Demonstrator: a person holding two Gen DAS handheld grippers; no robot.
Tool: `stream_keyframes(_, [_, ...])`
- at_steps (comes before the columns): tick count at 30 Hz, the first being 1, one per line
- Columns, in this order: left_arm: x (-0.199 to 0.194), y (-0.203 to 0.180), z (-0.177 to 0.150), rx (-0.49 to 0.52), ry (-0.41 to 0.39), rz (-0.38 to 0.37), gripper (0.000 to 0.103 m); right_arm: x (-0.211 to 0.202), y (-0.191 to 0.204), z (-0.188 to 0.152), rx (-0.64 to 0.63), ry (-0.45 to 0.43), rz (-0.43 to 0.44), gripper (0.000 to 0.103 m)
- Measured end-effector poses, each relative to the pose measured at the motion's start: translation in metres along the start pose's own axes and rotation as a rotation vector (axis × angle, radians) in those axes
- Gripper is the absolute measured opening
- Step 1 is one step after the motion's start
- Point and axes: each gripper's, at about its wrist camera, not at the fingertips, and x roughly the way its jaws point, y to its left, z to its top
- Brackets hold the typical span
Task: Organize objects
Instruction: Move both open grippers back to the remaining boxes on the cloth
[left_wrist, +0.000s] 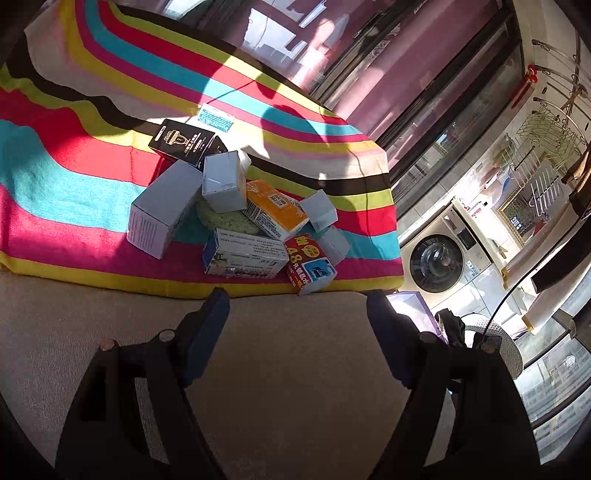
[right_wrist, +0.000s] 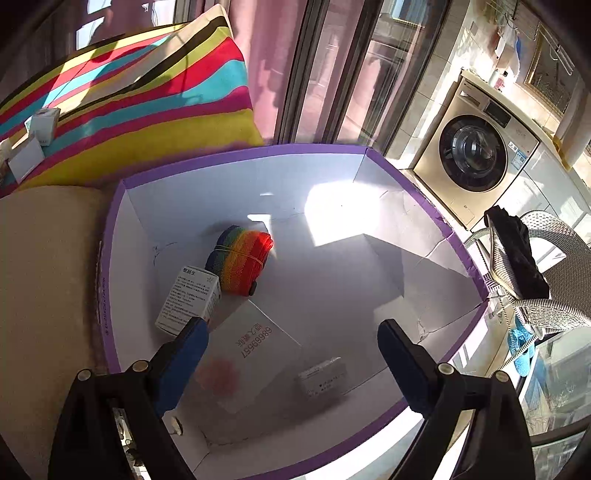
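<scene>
hovering above the beige cushion (left_wrist: 295, 350), the left gripper (left_wrist: 297, 306) has its jaws spread wide with nothing between them. just beyond it, a heap of small boxes (left_wrist: 236, 218) lies on the striped blanket (left_wrist: 74, 184): a black box (left_wrist: 184, 142) at the far side, a grey box (left_wrist: 164, 208) on the left, an orange box (left_wrist: 275, 208) and a red-labelled box (left_wrist: 310, 264) at the near right (a green sponge (left_wrist: 225, 219) peeks out from under them).

only the right wrist view shows the inside of the purple-rimmed box (right_wrist: 406, 177). the right gripper (right_wrist: 291, 332) hangs over it, jaws wide apart and holding nothing. inside lie a rainbow-striped roll (right_wrist: 242, 260), a white printed carton (right_wrist: 190, 299) just beside it, a flat white box with red digits (right_wrist: 255, 354) and a small white box (right_wrist: 323, 376) nearest the camera. a washing machine (right_wrist: 476, 151) stands at the far right.
</scene>
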Motion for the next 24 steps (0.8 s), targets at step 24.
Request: stream_keyframes(24, [-0.014, 0.049, 0.006, -0.110, -0.047, 0.054, 0.085, -0.088, 0.195, 0.072, -0.309, -0.187, 0.419, 0.094])
